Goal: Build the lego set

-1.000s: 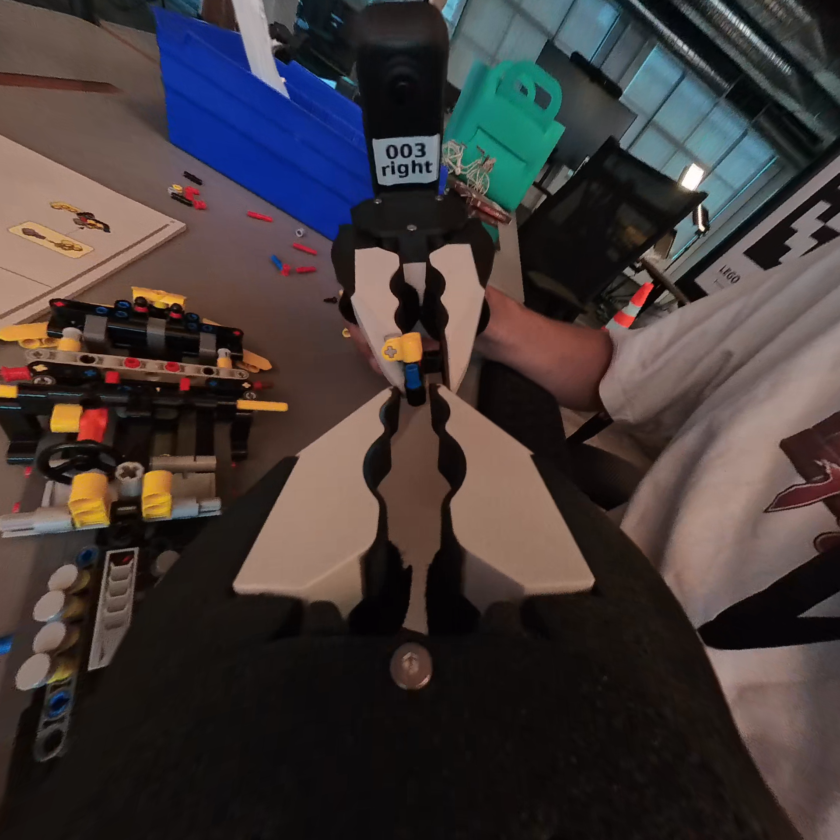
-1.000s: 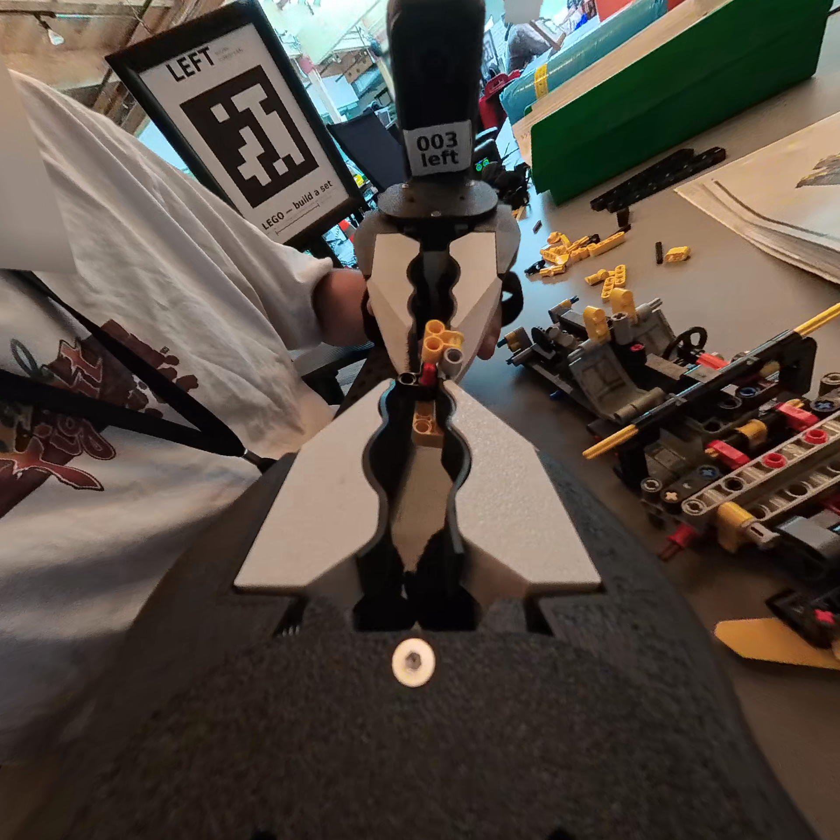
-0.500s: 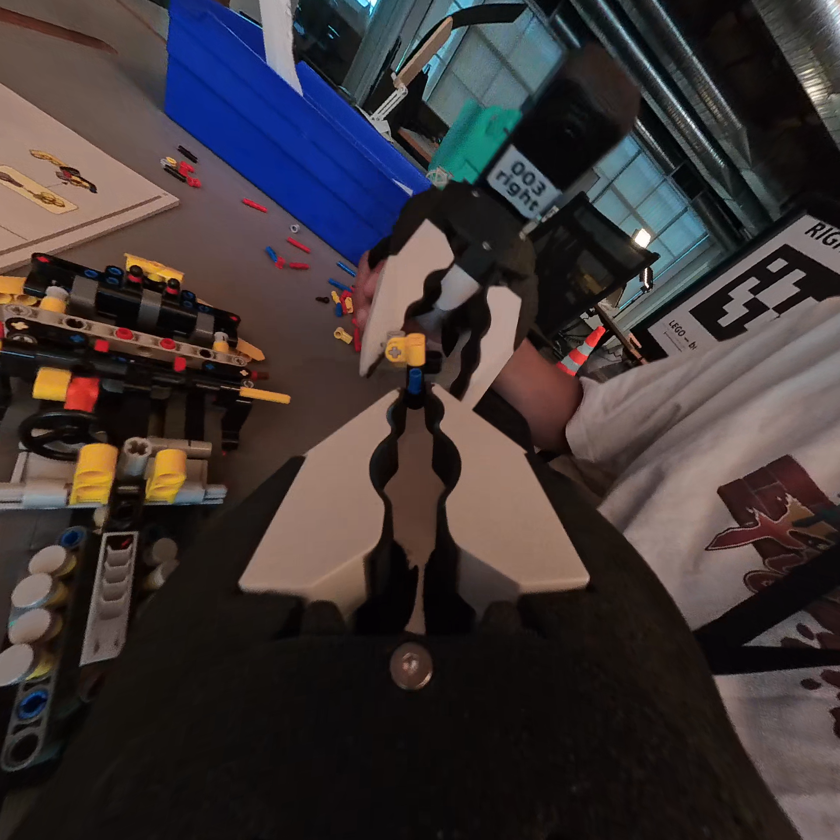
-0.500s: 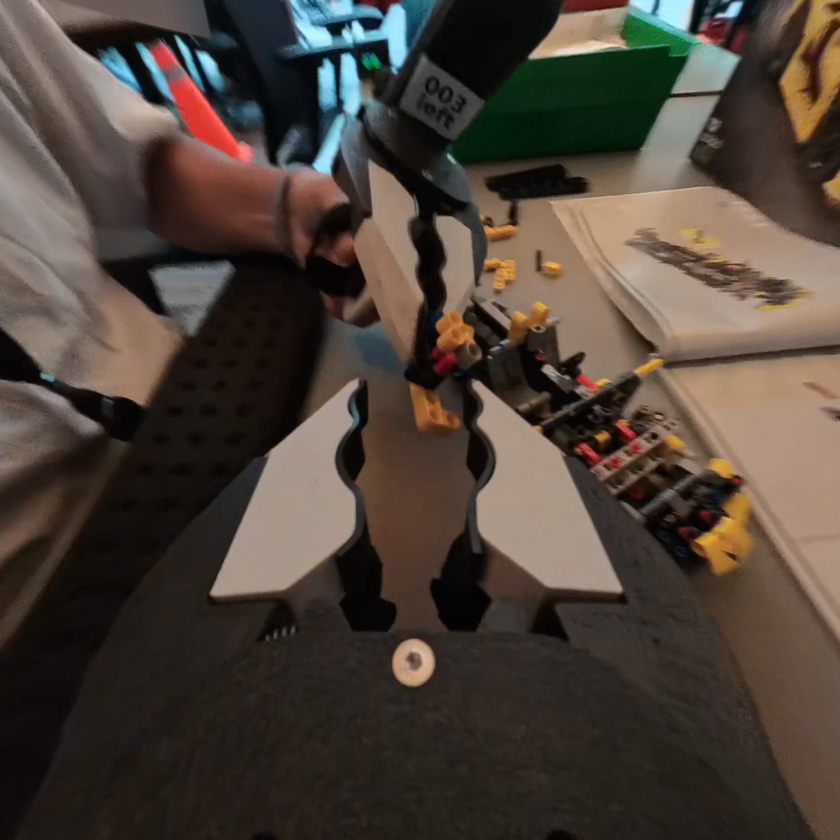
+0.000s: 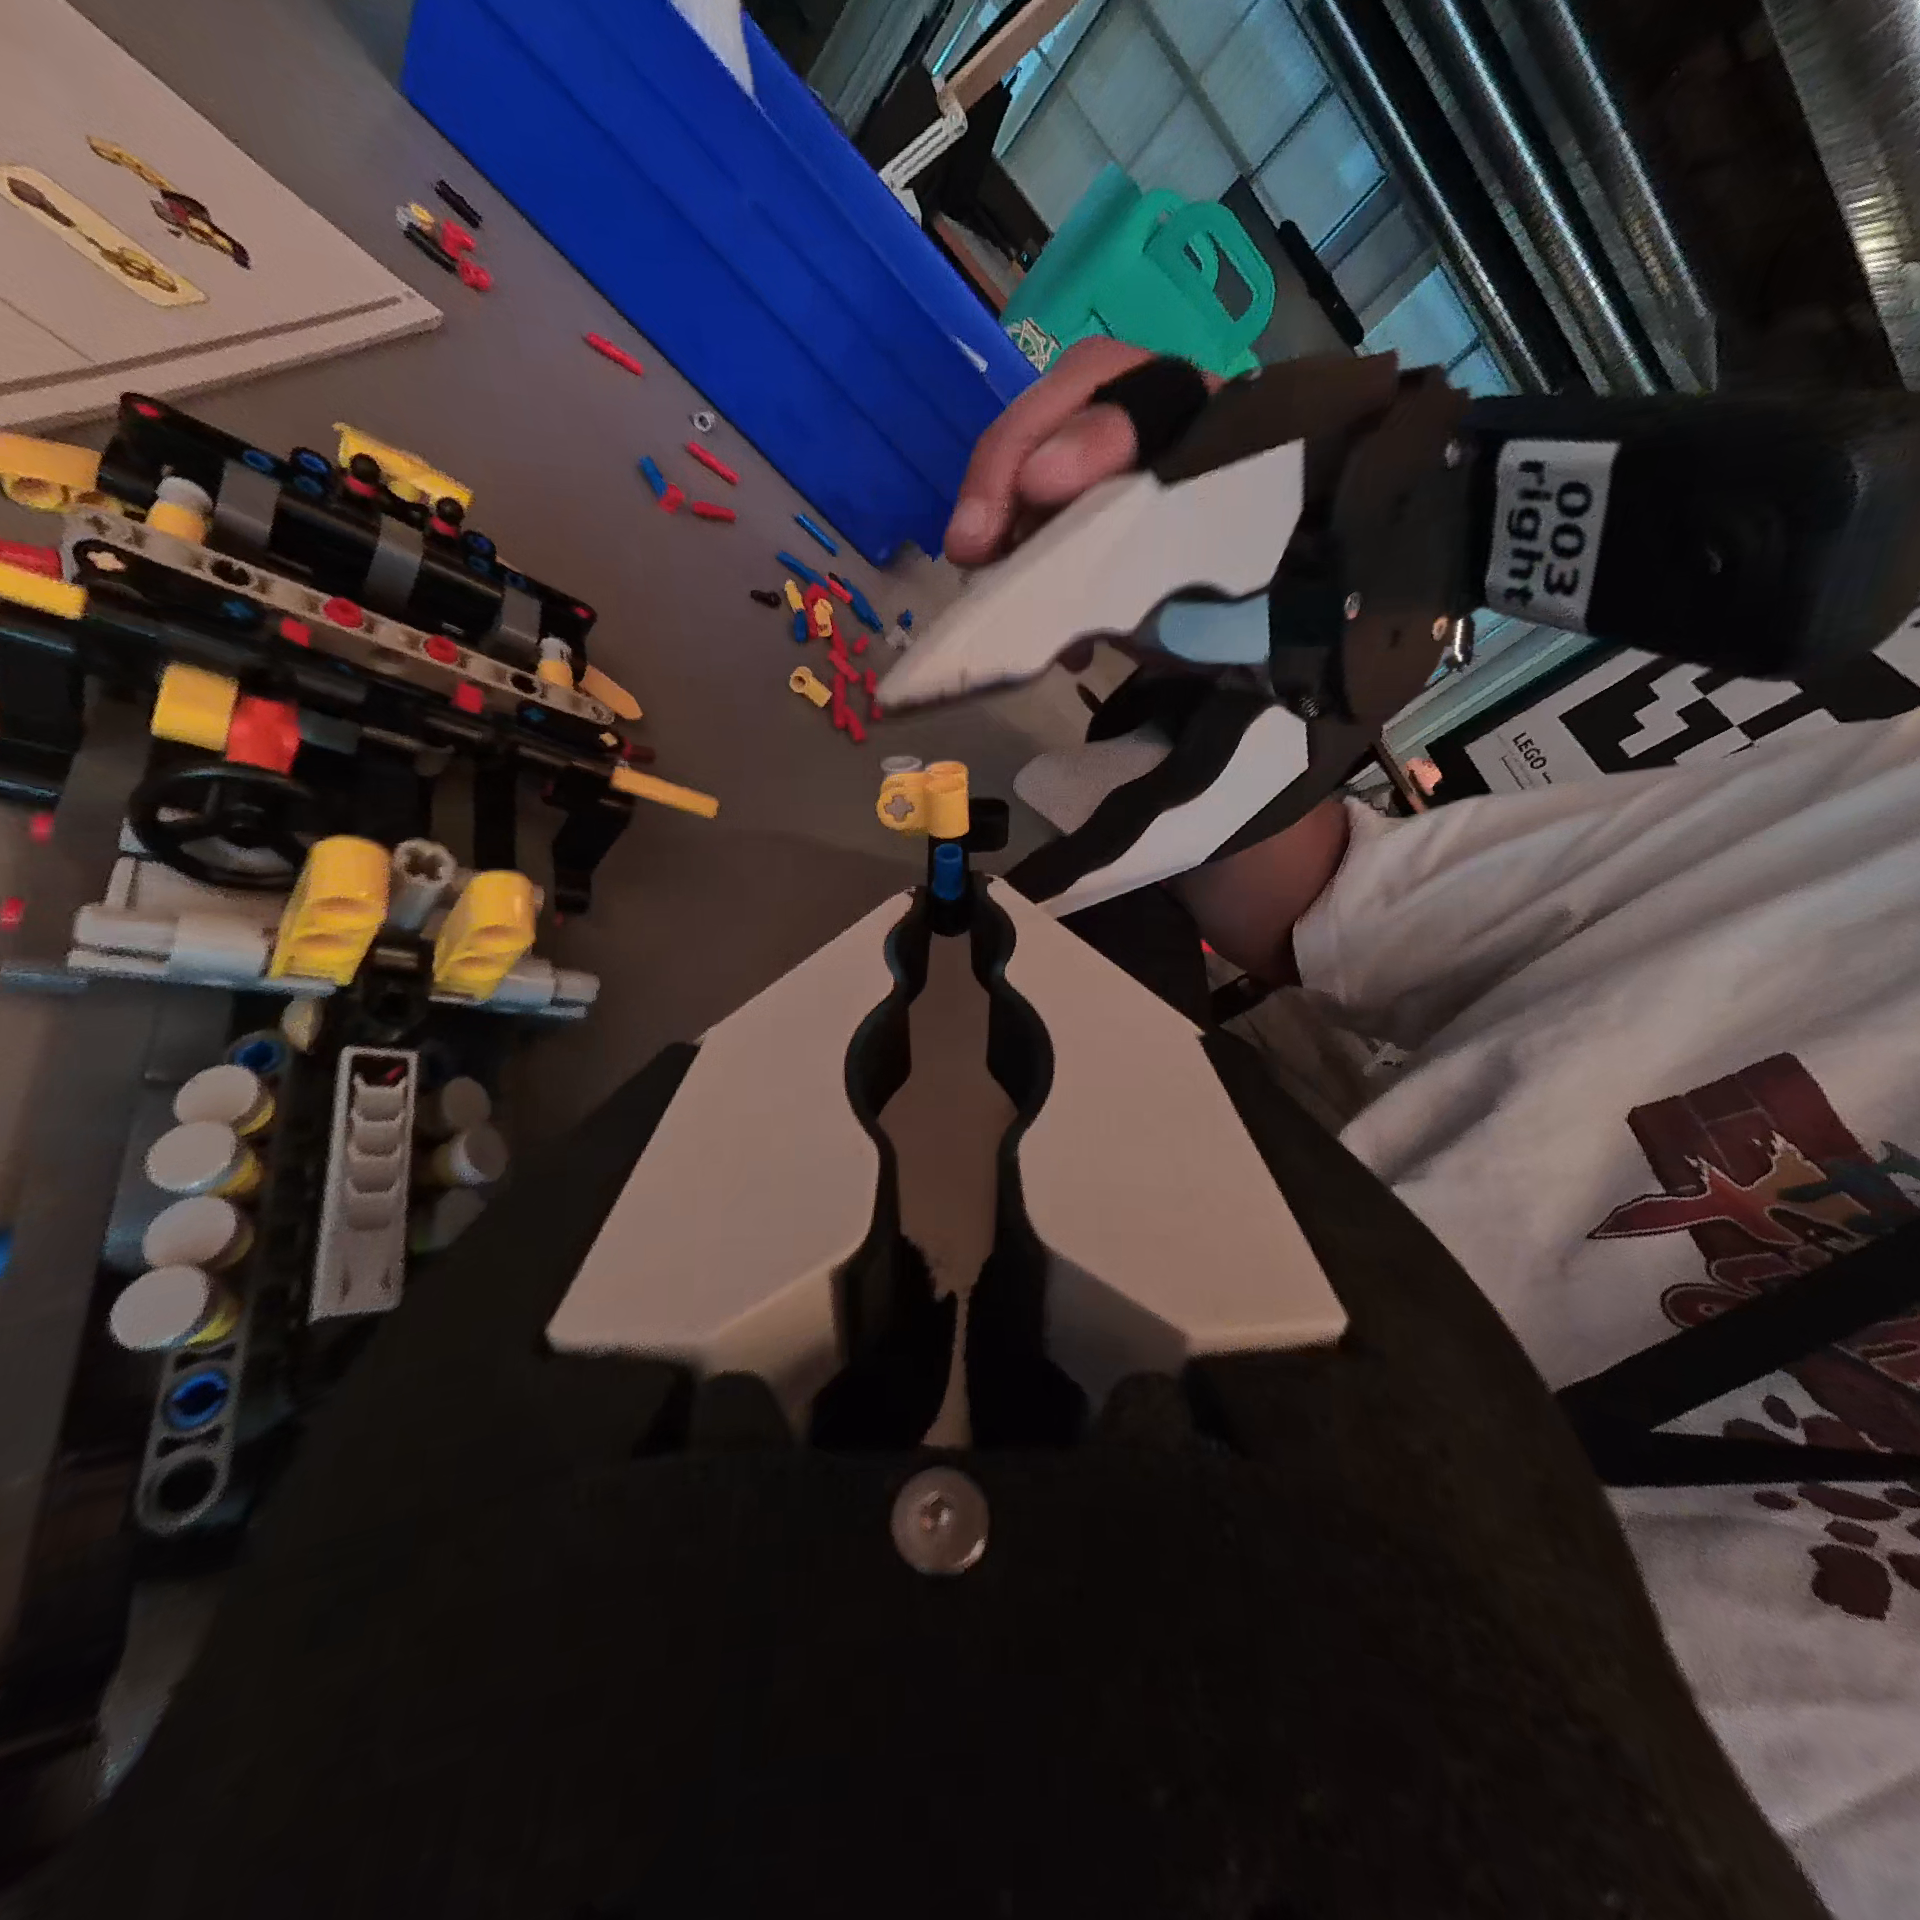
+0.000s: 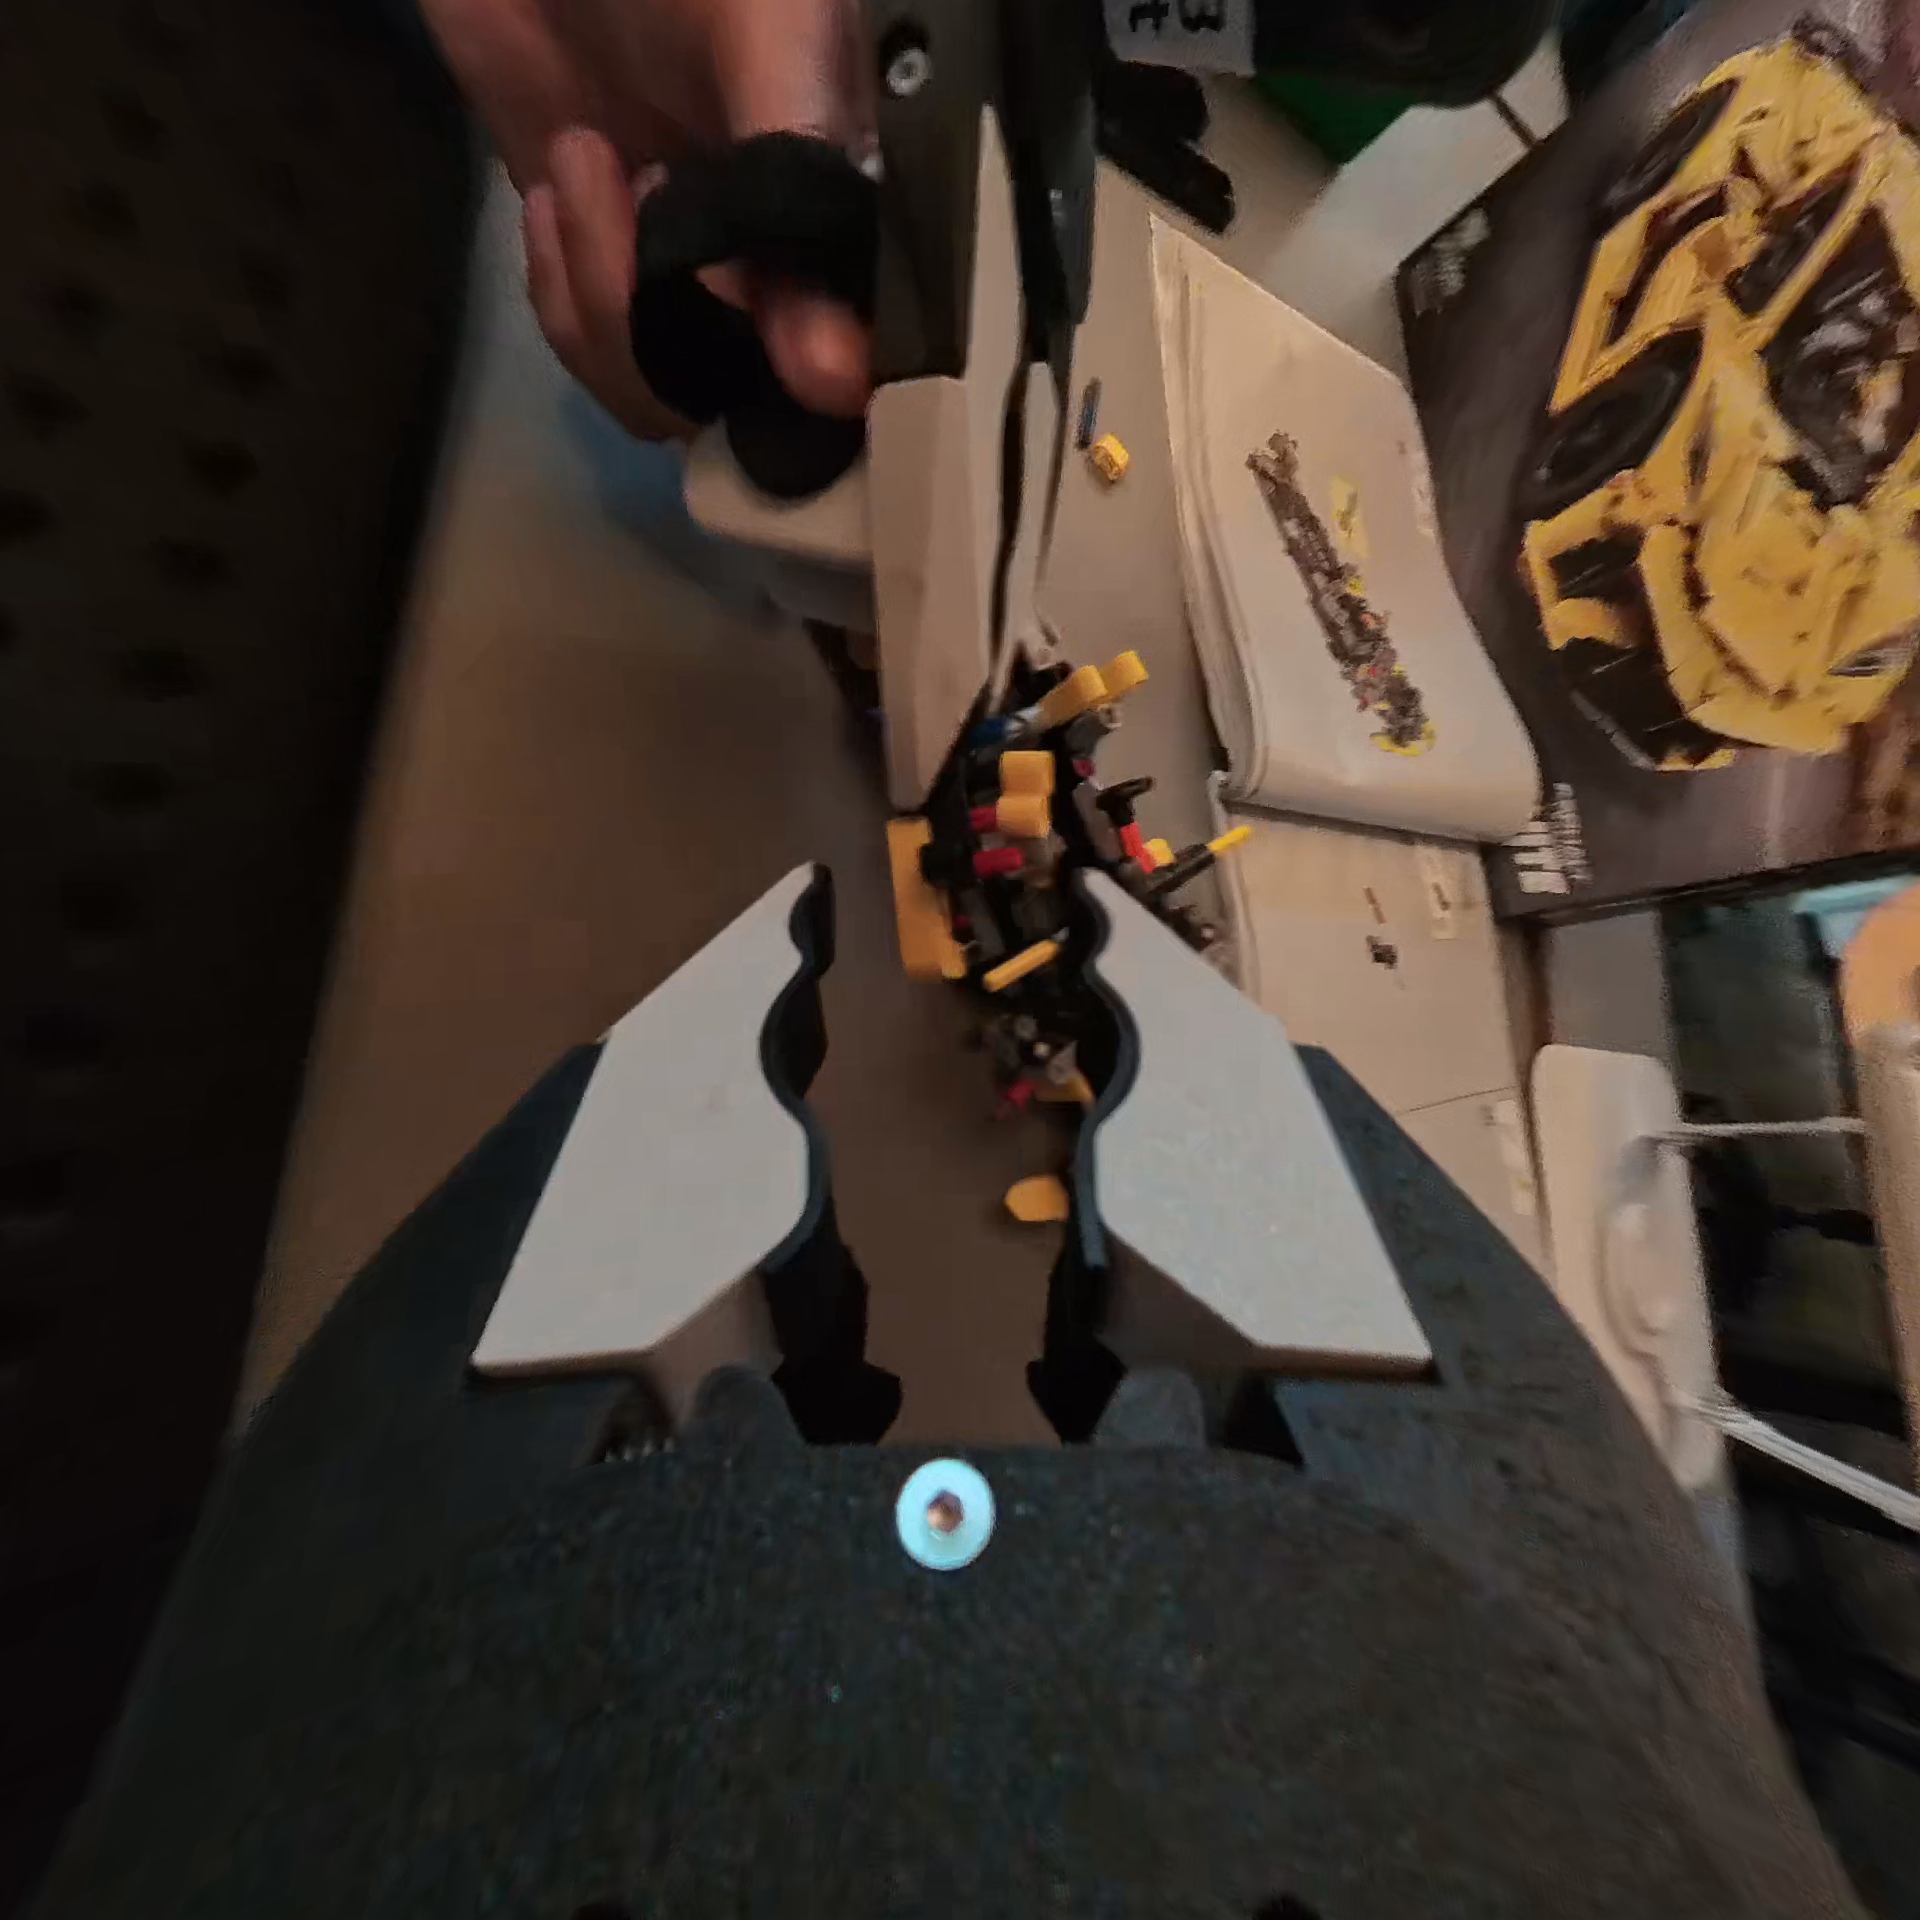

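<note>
Pinching a small yellow-topped piece (image 5: 925, 810), left hand-held gripper (image 5: 948, 902) points forward.

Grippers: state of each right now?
Left gripper: shut on the small yellow and blue piece.
Right gripper: open, holding nothing.

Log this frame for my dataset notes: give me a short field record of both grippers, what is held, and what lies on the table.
left gripper: shut on a small pin-and-connector piece, blue pin below, yellow connector on top
right gripper: open, holding nothing, away from the held piece
partly built car chassis: on the table, left in the left wrist view
loose pins: red, blue and yellow, scattered near the blue bin
instruction booklet: lying open beside the set's box
</note>
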`<state>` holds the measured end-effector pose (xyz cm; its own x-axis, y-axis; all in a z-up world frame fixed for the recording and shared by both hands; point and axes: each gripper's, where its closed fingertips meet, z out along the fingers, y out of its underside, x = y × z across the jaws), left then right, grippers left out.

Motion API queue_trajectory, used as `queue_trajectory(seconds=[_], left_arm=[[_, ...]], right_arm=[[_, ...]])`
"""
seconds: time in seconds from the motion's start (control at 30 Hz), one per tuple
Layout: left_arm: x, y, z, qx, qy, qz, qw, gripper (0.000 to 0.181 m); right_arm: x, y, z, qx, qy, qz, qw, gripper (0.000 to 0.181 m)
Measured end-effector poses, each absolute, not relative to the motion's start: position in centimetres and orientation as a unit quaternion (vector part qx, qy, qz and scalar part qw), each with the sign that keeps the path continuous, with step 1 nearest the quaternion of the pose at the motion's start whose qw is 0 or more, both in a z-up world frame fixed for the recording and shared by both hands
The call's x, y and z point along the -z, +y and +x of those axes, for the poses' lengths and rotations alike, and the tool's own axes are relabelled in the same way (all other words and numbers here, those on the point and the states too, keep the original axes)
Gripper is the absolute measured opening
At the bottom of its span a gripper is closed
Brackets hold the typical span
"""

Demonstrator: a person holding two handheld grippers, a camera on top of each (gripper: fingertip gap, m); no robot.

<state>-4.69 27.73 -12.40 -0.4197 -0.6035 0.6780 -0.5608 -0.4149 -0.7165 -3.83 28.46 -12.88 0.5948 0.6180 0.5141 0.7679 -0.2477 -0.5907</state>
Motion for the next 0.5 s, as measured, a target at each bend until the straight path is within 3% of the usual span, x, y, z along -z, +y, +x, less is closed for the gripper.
queue_trajectory(seconds=[0.13, 0.5], left_arm=[[13.0, 27.8, -5.1, 0.637, 0.549, -0.541, 0.011, 0.008], [13.6, 27.2, -5.5, 0.620, 0.576, -0.532, -0.001, 0.007]], right_arm=[[12.7, 29.1, -4.3, 0.113, -0.459, -0.776, 0.418, 0.047], [13.9, 29.4, -5.7, 0.150, -0.503, -0.744, 0.413, 0.033]])
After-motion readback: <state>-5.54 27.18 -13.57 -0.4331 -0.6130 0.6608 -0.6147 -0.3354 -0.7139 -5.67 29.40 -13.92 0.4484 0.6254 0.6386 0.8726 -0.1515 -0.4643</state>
